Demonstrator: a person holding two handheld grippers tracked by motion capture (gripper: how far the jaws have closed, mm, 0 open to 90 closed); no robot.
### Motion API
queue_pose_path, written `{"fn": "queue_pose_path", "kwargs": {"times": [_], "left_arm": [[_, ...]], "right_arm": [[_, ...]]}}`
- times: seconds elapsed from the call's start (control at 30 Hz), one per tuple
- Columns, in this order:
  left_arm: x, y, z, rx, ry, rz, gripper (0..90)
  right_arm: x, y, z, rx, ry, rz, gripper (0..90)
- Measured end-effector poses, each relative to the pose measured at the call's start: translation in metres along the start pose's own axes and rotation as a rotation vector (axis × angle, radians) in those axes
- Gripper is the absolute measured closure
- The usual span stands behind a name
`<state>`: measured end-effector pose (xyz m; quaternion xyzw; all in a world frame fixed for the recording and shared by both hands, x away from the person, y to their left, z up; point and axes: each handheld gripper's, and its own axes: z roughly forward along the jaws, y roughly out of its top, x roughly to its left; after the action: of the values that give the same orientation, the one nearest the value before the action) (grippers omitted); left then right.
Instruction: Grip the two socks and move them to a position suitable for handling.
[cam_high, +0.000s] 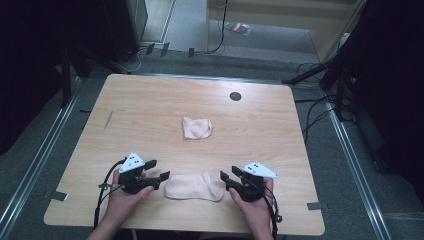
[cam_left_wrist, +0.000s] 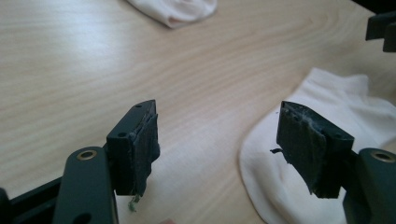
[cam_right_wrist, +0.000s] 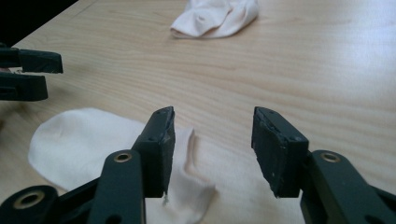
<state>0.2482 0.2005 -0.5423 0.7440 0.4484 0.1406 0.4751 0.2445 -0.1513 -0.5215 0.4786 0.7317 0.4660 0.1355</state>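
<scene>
Currently both grippers flank the near sock (cam_high: 194, 187), which lies flat on the counter (cam_high: 150, 115) by the front edge, toe toward the left gripper (cam_high: 156, 176), cuff toward the right gripper (cam_high: 226, 178). Fingers on both sides stand wide apart — nothing held. In the left gripper view one finger (cam_left_wrist: 310, 149) hovers over the toe end; in the right gripper view one finger (cam_right_wrist: 159, 147) sits above the cuff, the other over bare wood. A second sock (cam_high: 196, 127) lies crumpled farther back, well apart. Risks, as I judge them: thin fabric flat on wood — fingers may close on air or catch one layer only; uneven pinches at the two ends could bunch or twist the sock.
</scene>
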Motion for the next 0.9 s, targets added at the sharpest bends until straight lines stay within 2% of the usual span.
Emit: {"fn": "queue_pose_path", "kwargs": {"times": [0.1, 0.17, 0.23, 0.27, 0.43, 0.53, 0.57, 0.63, 0.67, 0.73, 0.8, 0.83, 0.9], "left_arm": [[0.008, 0.003, 0.003, -0.030, 0.031, -0.002, 30.4], [0.012, 0.004, 0.004, -0.050, 0.058, -0.021, 30.6], [0.015, 0.004, 0.005, -0.063, 0.057, -0.042, 31.4], [0.015, 0.004, 0.005, -0.063, 0.068, -0.037, 31.2], [0.016, 0.003, 0.005, -0.083, 0.058, -0.035, 31.1], [0.017, 0.001, 0.008, -0.070, 0.052, -0.072, 31.2], [0.017, 0.001, 0.008, -0.068, 0.056, -0.068, 31.9], [0.016, 0.000, 0.010, -0.065, 0.062, -0.068, 32.1], [0.015, 0.000, 0.010, -0.060, 0.064, -0.061, 32.0], [0.015, 0.000, 0.010, -0.058, 0.069, -0.060, 32.1], [0.016, 0.000, 0.011, -0.049, 0.076, -0.072, 33.2], [0.017, 0.000, 0.011, -0.048, 0.076, -0.080, 33.2], [0.017, 0.000, 0.011, -0.047, 0.074, -0.088, 33.4]], "right_arm": [[0.004, 0.012, 0.007, -0.009, 0.009, -0.010, 54.5], [0.006, 0.020, 0.012, -0.013, 0.009, -0.026, 55.3], [0.007, 0.029, 0.017, -0.020, 0.001, -0.035, 55.3], [0.007, 0.039, 0.024, -0.025, -0.005, -0.034, 55.3], [0.007, 0.055, 0.037, -0.015, -0.010, -0.045, 54.7], [0.006, 0.066, 0.052, 0.011, -0.011, -0.061, 53.7], [0.006, 0.072, 0.061, 0.021, -0.017, -0.069, 53.9], [0.006, 0.076, 0.065, 0.026, -0.019, -0.071, 54.3], [0.007, 0.083, 0.073, 0.029, -0.024, -0.084, 55.0], [0.007, 0.085, 0.076, 0.029, -0.024, -0.090, 55.3], [0.007, 0.094, 0.086, 0.032, -0.006, -0.099, 56.6], [0.007, 0.094, 0.086, 0.032, -0.006, -0.099, 56.6], [0.008, 0.099, 0.098, 0.045, -0.007, -0.121, 58.3]]}}
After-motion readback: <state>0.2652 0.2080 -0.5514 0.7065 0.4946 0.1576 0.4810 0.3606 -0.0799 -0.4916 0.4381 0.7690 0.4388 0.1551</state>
